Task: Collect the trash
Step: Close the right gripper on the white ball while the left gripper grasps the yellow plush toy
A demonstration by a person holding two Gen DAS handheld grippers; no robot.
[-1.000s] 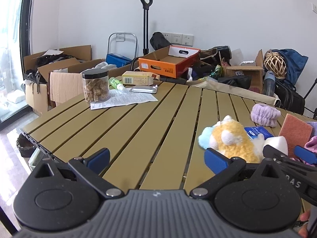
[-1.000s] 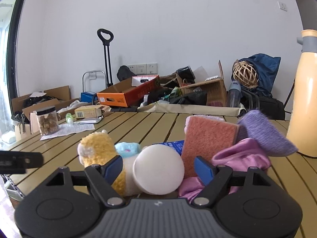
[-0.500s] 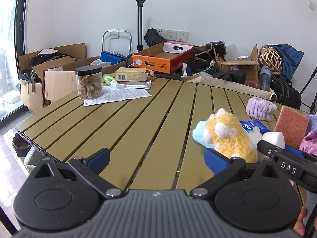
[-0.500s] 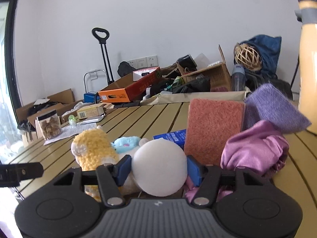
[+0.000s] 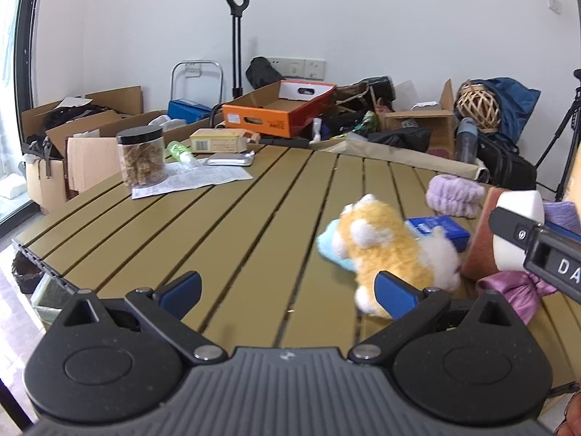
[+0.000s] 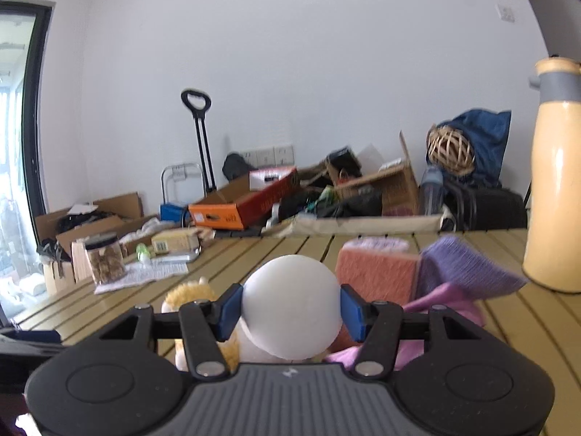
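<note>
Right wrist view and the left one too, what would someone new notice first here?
Dead centre in the right wrist view, the right gripper is clamped on a round white foam puck, raised above the olive slatted table. Beside it lies a fluffy orange-and-white plush toy by a purple cloth heap, while the left gripper hangs open and empty.

Slatted olive table (image 5: 232, 218): jar (image 5: 141, 156) on paper (image 5: 196, 178), plush toy (image 5: 385, 247), blue box (image 5: 441, 229), purple scrunchie (image 5: 454, 196).
</note>
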